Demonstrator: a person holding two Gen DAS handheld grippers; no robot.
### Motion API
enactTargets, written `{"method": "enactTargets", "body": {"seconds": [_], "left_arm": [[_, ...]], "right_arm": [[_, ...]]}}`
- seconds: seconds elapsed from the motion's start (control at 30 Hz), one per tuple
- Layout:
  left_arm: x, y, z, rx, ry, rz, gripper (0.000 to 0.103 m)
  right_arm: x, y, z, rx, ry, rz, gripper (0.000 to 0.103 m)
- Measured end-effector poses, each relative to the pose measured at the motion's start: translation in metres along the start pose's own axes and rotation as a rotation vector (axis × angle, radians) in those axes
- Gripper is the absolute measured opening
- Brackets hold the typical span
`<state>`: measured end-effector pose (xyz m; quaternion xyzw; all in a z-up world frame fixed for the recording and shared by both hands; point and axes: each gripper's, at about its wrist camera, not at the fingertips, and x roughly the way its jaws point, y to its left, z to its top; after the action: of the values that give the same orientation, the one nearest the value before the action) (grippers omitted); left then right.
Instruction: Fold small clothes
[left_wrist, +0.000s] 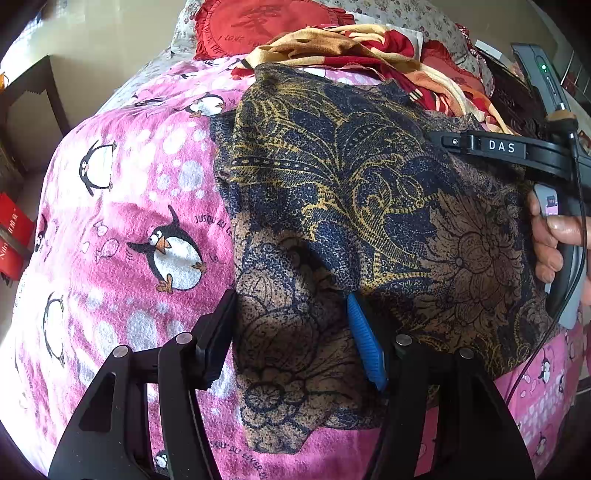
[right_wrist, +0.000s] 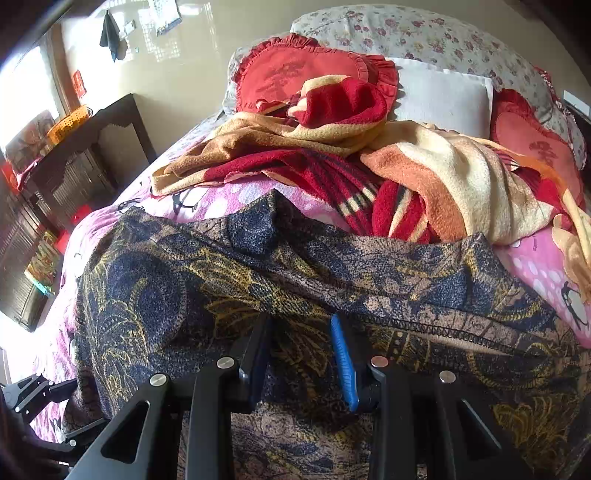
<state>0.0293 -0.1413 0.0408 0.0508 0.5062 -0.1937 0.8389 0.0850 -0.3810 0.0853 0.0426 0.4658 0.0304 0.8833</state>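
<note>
A navy and gold floral garment (left_wrist: 351, 184) lies spread on the pink penguin bedsheet (left_wrist: 129, 221), with its brownish reverse side showing at the near end. My left gripper (left_wrist: 290, 299) stands open over the garment's near left corner, and the cloth lies between its black and blue pads. In the right wrist view, my right gripper (right_wrist: 299, 319) hovers low over the same garment (right_wrist: 184, 295) beside a stitched hem. Its jaws are narrower but apart, with fabric lying between them. A hand (left_wrist: 554, 240) holds the right tool's black frame (left_wrist: 498, 147) at the garment's far right.
A rumpled red, cream and orange blanket (right_wrist: 424, 177) lies just beyond the garment. Red heart cushions (right_wrist: 306, 70) and a white pillow (right_wrist: 443, 96) sit at the head of the bed. A dark wooden side table (right_wrist: 92, 147) stands off the bed's left edge.
</note>
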Motion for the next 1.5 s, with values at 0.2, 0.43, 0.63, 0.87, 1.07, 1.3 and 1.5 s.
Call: {"method": "enactTargets", "body": {"seconds": [0.2, 0.43, 0.63, 0.87, 1.07, 1.3, 1.5], "left_arm": [[-0.002, 0.003, -0.004, -0.018, -0.007, -0.007, 0.06], [-0.012, 0.017, -0.019, -0.107, -0.017, -0.068, 0.06], [-0.021, 0.026, -0.037, -0.156, -0.033, -0.099, 0.061], [-0.024, 0.028, -0.044, -0.179, -0.065, -0.12, 0.065], [-0.025, 0.029, -0.049, -0.179, -0.084, -0.136, 0.067], [-0.029, 0.041, -0.057, -0.216, -0.112, -0.206, 0.067], [-0.03, 0.052, -0.064, -0.254, -0.128, -0.27, 0.069]], "right_arm": [[-0.032, 0.014, -0.003, 0.003, -0.036, 0.054, 0.043], [-0.021, 0.041, -0.02, -0.089, -0.021, 0.012, 0.049], [-0.034, 0.054, -0.007, -0.057, -0.012, 0.067, 0.049], [-0.028, 0.088, 0.004, -0.093, -0.004, 0.094, 0.049], [-0.015, 0.137, 0.02, -0.229, 0.002, 0.077, 0.049], [0.041, 0.159, 0.035, -0.274, 0.105, -0.029, 0.053], [0.027, 0.157, 0.051, -0.146, 0.107, 0.058, 0.063]]}}
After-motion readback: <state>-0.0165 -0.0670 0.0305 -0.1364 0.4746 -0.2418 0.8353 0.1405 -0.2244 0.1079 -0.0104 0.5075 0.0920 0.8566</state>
